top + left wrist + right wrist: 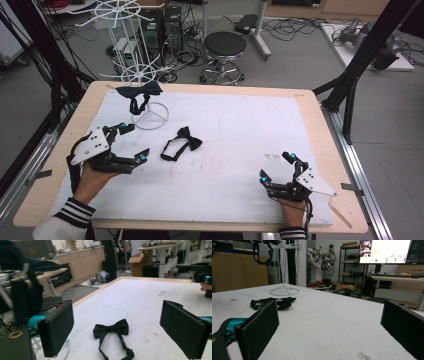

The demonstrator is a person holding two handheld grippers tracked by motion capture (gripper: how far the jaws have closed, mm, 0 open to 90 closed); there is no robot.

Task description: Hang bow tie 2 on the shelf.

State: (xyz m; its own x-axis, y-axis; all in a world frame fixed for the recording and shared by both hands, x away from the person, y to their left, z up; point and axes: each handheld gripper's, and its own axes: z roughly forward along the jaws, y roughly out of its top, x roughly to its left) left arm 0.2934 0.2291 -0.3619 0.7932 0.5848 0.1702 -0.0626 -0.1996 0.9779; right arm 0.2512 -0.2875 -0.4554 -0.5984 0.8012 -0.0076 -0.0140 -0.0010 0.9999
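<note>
Looking down from the high view, I have my left gripper [131, 141] spread wide near the table's left side, aimed at the black bow tie [182, 142] lying flat on the white mat [240, 130], while my right gripper [276, 166] sits spread and empty well apart at the near right. A second bow tie [140, 93] already hangs on the white wire stand [150, 116] behind, the nearest thing here to a holder; there are no real containers. In the left gripper view, the loose bow tie [112, 330] lies between and ahead of my open jaws, its strap trailing toward me; I judge I should come down over the knot, not the thin strap, and close squarely so the fabric does not slip. In the right gripper view, my jaws stand wide apart with nothing between them, and the bow tie [274, 303] lies far off to the left, before the stand [284, 291].
</note>
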